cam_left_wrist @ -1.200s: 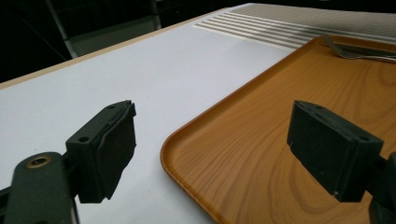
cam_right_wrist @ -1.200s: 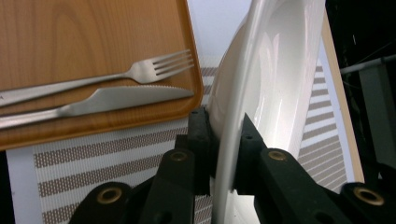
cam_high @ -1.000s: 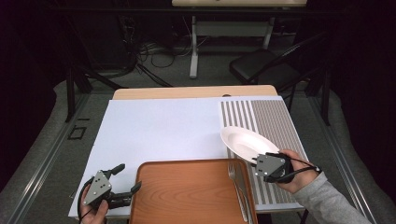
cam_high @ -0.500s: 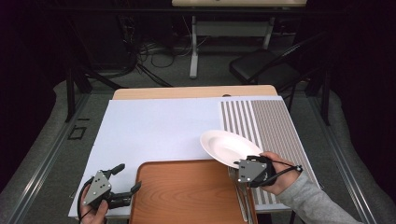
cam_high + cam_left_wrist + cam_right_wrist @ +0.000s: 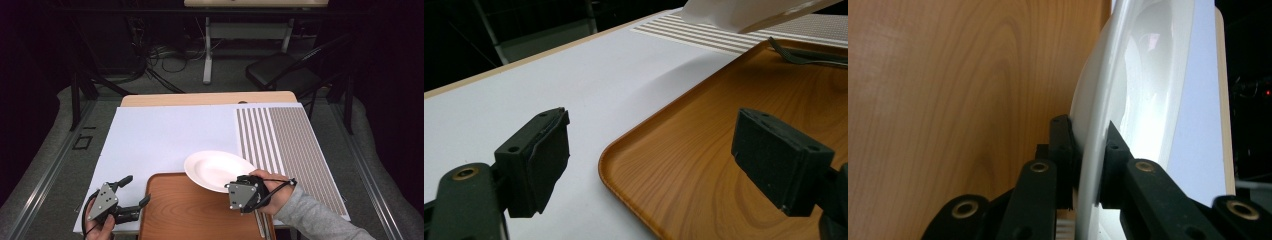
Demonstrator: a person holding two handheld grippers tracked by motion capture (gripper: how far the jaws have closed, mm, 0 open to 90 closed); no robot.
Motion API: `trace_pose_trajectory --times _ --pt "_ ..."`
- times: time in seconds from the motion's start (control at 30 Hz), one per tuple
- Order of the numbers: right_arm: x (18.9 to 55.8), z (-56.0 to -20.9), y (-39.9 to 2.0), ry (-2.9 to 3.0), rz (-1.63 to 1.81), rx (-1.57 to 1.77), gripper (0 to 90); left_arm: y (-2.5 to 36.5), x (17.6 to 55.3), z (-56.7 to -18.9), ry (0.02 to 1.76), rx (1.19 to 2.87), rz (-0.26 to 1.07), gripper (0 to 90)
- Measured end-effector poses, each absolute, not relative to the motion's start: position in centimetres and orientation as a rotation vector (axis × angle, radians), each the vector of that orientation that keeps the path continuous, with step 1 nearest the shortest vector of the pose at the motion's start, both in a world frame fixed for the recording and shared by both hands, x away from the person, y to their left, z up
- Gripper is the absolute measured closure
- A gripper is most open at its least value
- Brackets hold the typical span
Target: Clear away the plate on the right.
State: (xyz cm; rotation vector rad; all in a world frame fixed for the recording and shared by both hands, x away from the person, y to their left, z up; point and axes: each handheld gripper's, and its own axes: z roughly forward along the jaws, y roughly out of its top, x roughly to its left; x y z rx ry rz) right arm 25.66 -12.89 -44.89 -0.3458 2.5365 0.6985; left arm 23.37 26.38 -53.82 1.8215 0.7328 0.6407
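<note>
— Where is the round white ceramic plate (image 5: 219,170) right now?

— Over the far right corner of the brown wooden tray (image 5: 200,212) at the near edge of the bench (image 5: 160,135), its rim pinched by the right tongs (image 5: 239,187).

— And the left tongs (image 5: 135,192)?

— Spread wide with nothing between them, at the tray's near left corner. A metal fork (image 5: 806,55) lies along the tray's right side.

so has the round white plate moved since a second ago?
Yes. The round white plate, clamped in the right gripper, has shifted left off the striped grey mat to over the brown wooden tray.
</note>
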Motion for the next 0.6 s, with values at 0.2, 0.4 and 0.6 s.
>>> trace_pose_trajectory --times 0.2,0.4,0.6 --pt "25.2 -45.1 -11.8 2.541 0.721 -0.386 81.0 26.4 23.4 -53.8 0.733 1.820 0.641 15.7" --pt "24.8 -45.2 -11.5 2.554 0.713 -0.390 81.0 26.4 23.4 -53.8 0.733 1.821 0.640 15.7" --pt "24.4 -45.6 -11.3 2.560 0.724 -0.406 81.0 26.4 23.4 -53.8 0.733 1.822 0.639 15.7"
